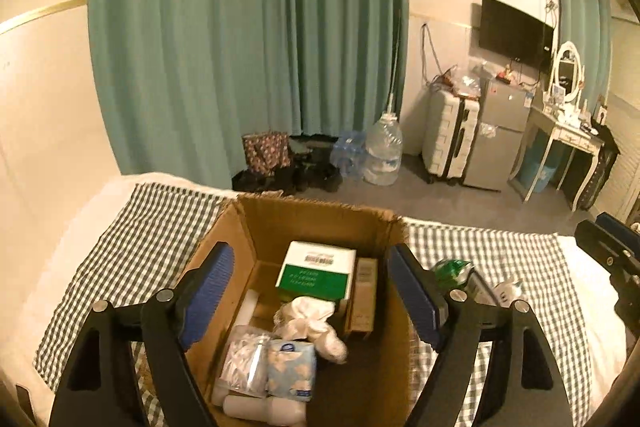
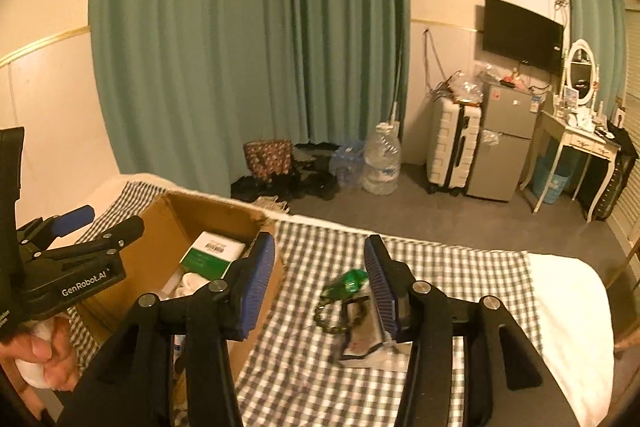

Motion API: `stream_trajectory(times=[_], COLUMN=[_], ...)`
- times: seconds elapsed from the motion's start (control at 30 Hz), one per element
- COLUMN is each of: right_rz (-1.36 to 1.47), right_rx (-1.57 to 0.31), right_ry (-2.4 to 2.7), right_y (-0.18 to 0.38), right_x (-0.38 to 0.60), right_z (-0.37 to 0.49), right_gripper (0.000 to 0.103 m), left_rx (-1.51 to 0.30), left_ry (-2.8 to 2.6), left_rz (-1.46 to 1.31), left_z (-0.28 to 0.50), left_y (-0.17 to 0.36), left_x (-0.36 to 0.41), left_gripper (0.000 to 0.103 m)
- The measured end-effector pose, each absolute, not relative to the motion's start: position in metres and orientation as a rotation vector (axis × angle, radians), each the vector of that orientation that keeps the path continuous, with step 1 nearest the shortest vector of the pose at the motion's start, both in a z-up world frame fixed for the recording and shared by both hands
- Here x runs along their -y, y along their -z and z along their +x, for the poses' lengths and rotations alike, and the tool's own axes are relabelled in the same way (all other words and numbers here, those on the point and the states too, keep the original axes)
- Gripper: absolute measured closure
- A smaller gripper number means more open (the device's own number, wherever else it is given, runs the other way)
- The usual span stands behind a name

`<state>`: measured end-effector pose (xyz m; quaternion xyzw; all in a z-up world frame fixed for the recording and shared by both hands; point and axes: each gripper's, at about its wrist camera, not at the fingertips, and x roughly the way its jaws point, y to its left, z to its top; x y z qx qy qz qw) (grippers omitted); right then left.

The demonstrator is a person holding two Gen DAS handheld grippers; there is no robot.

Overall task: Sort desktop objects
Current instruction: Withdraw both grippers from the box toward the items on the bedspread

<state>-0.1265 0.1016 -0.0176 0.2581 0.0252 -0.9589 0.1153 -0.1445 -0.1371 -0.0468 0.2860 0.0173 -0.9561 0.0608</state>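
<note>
The cardboard box (image 1: 304,227) stands on the bed, on a checked cloth (image 2: 320,247), and I take it as the landmark. The left claw (image 1: 312,295) hangs above the open box with its jaws wide and nothing between them. The right claw (image 2: 320,279) is to the right of the box, over the cloth; its jaws stand partly apart and are empty.

Inside the box I count one green-and-white carton (image 1: 316,271), one narrow brown carton (image 1: 364,295) just beside it, one white cloth bundle (image 1: 312,323), one blue patterned tissue pack (image 1: 292,371), one clear plastic bag (image 1: 244,363) and one white roll (image 1: 260,407) at the near wall. The cartons look stiff and light and are best taken across their flat sides. The bundle and the tissue pack are soft, so they will give under the pads.

To the right of the box, on the cloth, a small pile remains: one green crinkled wrapper (image 2: 346,281), one dark beaded string (image 2: 332,319) and one flat glossy packet (image 2: 364,339) on something white that I cannot identify. The wrapper probably is light and slippery; a grip at its thick middle seems safest. The string is limp and will hang, so it may be better to pinch it where several beads lie together. The packet lies flat, therefore an edge is the likely place to take hold.
</note>
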Motion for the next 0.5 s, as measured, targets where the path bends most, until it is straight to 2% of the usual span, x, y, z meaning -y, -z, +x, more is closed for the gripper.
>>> stream_trajectory(times=[0.37,0.5], right_rz=[0.700,0.702], right_rx=[-0.024,0.001], right_ry=[2.887,2.912], right_y=[-0.003,-0.005], right_x=[-0.162,-0.185], right_z=[-0.109,-0.105], right_gripper=[0.048,0.046], left_rx=[-0.025,-0.011], left_ry=[2.947,2.962], left_rz=[0.759,0.756], left_z=[-0.137,-0.136], left_y=[0.033,0.030], left_x=[0.096,0.080], left_gripper=[0.004,0.003])
